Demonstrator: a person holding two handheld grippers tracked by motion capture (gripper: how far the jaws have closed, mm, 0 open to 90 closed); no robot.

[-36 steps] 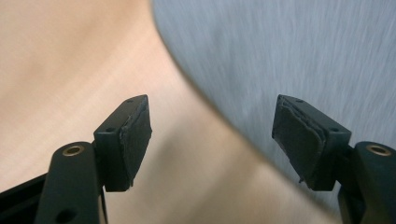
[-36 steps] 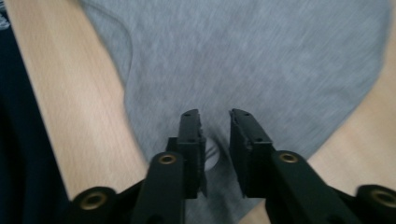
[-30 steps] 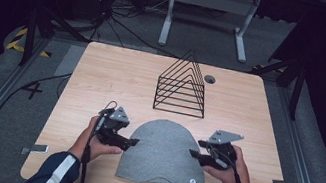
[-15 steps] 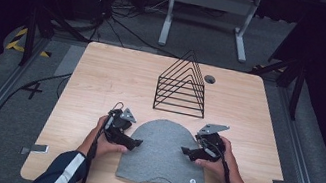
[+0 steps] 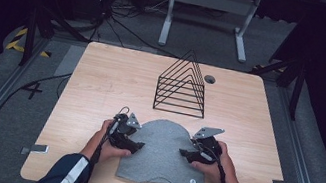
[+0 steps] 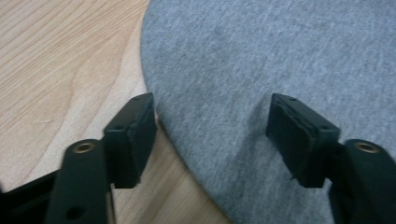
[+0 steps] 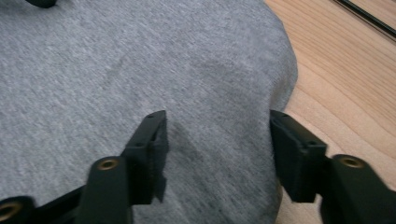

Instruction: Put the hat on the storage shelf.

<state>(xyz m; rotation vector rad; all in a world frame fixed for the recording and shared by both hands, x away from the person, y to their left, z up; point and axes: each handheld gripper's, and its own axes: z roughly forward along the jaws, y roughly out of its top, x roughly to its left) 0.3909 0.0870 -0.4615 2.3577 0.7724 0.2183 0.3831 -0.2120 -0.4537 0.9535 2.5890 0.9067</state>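
Grey beanie (image 5: 164, 152) lies flat on counter (image 5: 101, 85), near edge, w/ wire rack (image 5: 183, 87) well behind it.

Risks as we judge them: thin knit, so fingers may pinch 1 layer only, or skid on wood & miss; uneven pull L vs R could bunch the fabric.

Left gripper (image 6: 212, 135): released, fingers straddling the beanie's curved edge, 1 over wood, 1 over cloth. Right gripper (image 7: 219, 149): also released, straddling the opposite edge. We see nothing grasped yet.

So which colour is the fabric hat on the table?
The hat is heathered grey; the right gripper view shows it best.
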